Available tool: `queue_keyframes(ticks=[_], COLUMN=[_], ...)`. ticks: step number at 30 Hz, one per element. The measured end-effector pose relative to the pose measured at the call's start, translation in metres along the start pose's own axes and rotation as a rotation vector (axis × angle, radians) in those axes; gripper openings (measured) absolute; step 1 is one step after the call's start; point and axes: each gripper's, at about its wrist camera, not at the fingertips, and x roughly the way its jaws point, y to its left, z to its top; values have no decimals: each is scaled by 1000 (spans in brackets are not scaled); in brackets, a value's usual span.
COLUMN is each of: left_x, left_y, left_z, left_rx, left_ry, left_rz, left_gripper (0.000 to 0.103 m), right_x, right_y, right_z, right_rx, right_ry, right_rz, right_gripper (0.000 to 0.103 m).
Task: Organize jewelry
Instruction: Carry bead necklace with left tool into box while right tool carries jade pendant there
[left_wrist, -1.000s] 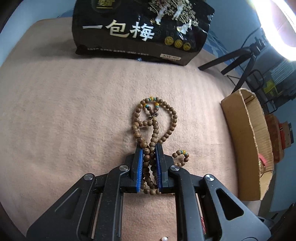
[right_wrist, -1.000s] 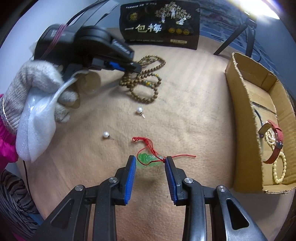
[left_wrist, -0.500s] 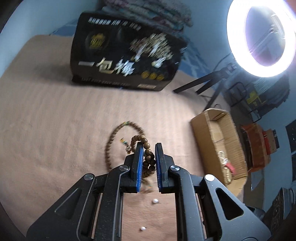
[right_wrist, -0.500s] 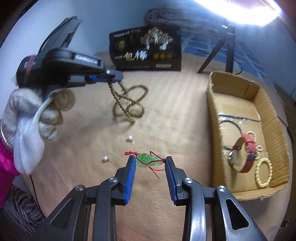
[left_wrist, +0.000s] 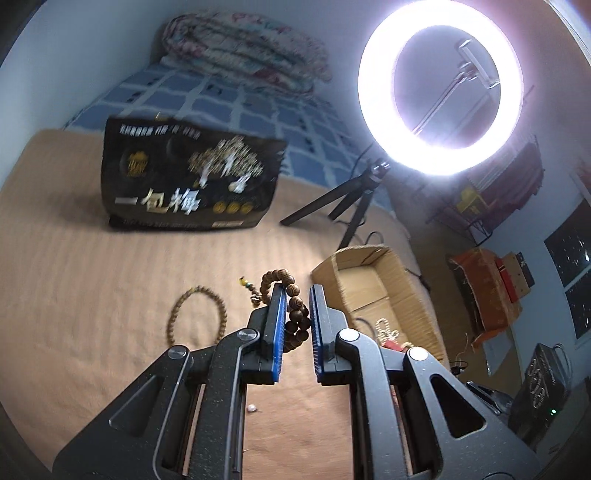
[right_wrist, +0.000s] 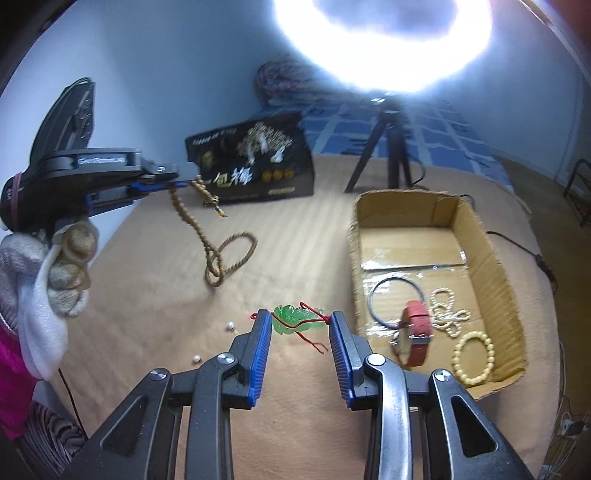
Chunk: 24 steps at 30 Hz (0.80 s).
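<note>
My left gripper (left_wrist: 297, 291) is shut on a long string of brown wooden beads (left_wrist: 295, 314), lifted off the tan cloth. In the right wrist view that left gripper (right_wrist: 181, 181) holds the beads (right_wrist: 207, 243) with their lower loop still resting on the cloth. My right gripper (right_wrist: 299, 317) is shut on a green jade pendant (right_wrist: 295, 319) with a red cord, held in the air to the left of the cardboard box (right_wrist: 491, 258). The box holds a red-strap watch (right_wrist: 417, 328), a dark ring bangle, and cream bead bracelets (right_wrist: 474, 358).
Two small pearl earrings (right_wrist: 231, 326) lie on the cloth below the pendant. A black printed bag (right_wrist: 255, 162) stands at the back. A ring light on a tripod (right_wrist: 391, 147) stands behind the box. A gloved hand (right_wrist: 55, 273) holds the left gripper.
Both grippers have risen. The left one lifted the wooden beads so they now hang from it. The right one lifted the jade pendant off the cloth and nearer the box.
</note>
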Motion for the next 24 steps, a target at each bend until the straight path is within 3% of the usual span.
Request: queue_keyframes(ticks=[15, 24], left_x=[-47, -51], left_y=[-85, -145], left_z=[60, 82], left_rx=[135, 199], left_ry=[-107, -143], left_rz=[-74, -148], left_gripper=[11, 11], right_x=[-37, -47], right_y=[-50, -71], right_z=[9, 10], right_rx=[118, 151], right_ry=[-93, -118], right_rz=[-55, -92], right_gripper=[32, 32])
